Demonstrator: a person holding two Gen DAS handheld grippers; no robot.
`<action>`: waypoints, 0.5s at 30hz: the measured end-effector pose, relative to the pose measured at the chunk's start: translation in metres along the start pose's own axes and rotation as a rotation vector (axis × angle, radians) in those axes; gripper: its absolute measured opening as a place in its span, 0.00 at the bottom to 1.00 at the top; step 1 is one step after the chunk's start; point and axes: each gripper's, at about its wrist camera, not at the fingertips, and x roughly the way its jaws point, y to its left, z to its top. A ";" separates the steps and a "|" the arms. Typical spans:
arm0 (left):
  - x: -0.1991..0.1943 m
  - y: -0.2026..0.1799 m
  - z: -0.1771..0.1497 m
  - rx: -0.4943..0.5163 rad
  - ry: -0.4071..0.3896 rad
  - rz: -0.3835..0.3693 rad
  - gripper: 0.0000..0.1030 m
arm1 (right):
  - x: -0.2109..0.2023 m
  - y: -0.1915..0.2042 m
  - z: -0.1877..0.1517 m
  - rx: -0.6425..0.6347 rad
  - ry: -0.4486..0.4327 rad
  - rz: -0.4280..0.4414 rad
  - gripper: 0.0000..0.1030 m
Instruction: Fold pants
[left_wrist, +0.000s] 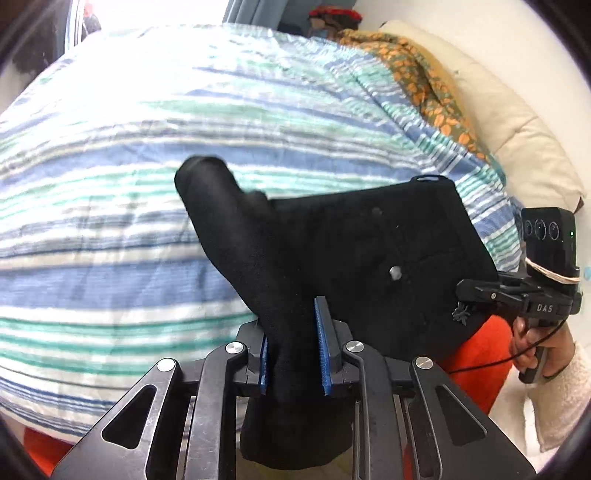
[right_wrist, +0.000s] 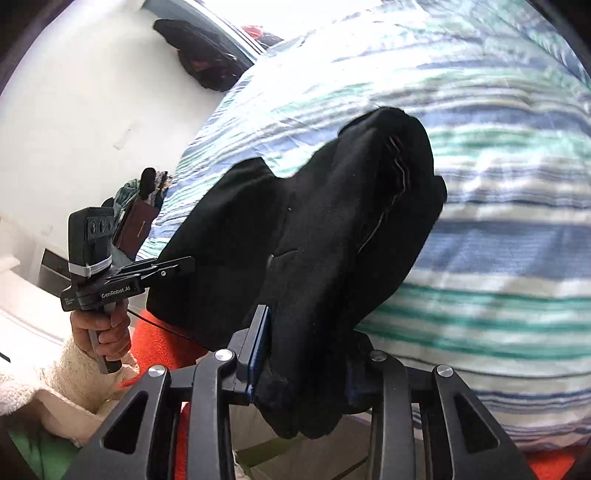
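The black pants (left_wrist: 354, 254) are hanging bunched above a bed covered by a striped blue, green and white bedspread (left_wrist: 147, 147). The left hand-held gripper (left_wrist: 293, 350) is pinching a fold of the pants' dark cloth between its blue pads. The right hand-held gripper (right_wrist: 306, 354) is likewise gripping a thick bunch of the same pants. An orange floral cloth (left_wrist: 424, 81) is lying along the bed's far edge.
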 end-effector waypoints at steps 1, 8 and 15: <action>-0.011 0.003 0.011 0.002 -0.040 0.009 0.19 | 0.000 0.011 0.013 -0.030 -0.019 0.010 0.33; -0.035 0.056 0.093 0.025 -0.205 0.199 0.29 | 0.026 0.036 0.117 -0.118 -0.149 -0.044 0.37; -0.037 0.102 0.042 0.051 -0.231 0.506 0.83 | 0.011 0.002 0.121 -0.100 -0.136 -0.478 0.67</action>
